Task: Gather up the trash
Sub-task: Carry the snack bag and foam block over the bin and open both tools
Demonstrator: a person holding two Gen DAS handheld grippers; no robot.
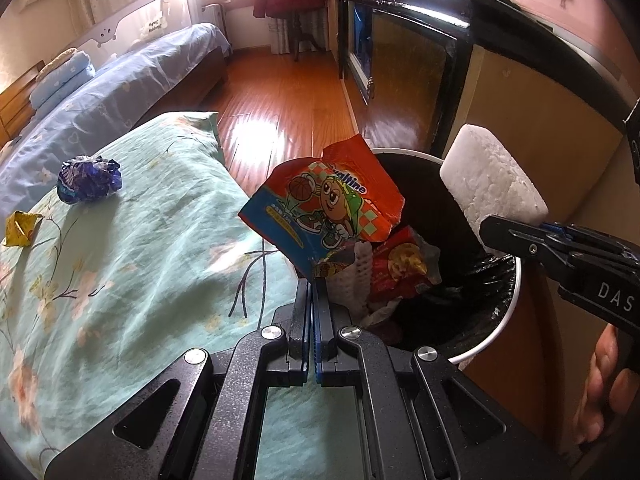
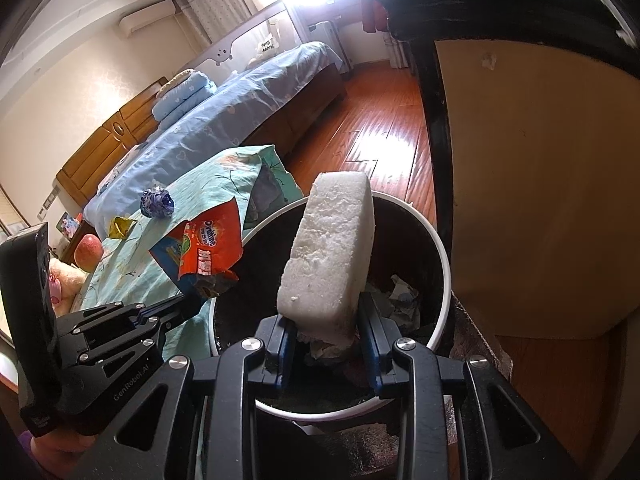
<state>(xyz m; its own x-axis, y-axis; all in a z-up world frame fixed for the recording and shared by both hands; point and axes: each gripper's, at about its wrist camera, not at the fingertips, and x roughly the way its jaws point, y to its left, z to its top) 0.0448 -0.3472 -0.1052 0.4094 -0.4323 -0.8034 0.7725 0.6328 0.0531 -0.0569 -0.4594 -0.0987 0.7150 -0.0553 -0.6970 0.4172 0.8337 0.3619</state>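
Both loads are over the white-rimmed bin with its black liner (image 2: 442,264): the left gripper (image 1: 311,280) is pinched tight on the bottom corner of a crinkly orange-and-blue snack wrapper (image 1: 324,208), a feather-light, floppy foil that looks best held by an edge. The right gripper (image 2: 327,320) clamps the lower end of a white foam block (image 2: 332,248) standing upright just ahead of its fingers. That foam looks light, stiff and crumbly, so a gentle hold across its flat faces should suit it.

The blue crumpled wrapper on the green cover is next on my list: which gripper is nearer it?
Left. The left gripper is beside the cover holding the orange wrapper; the blue crumpled wrapper lies farther from the right gripper.
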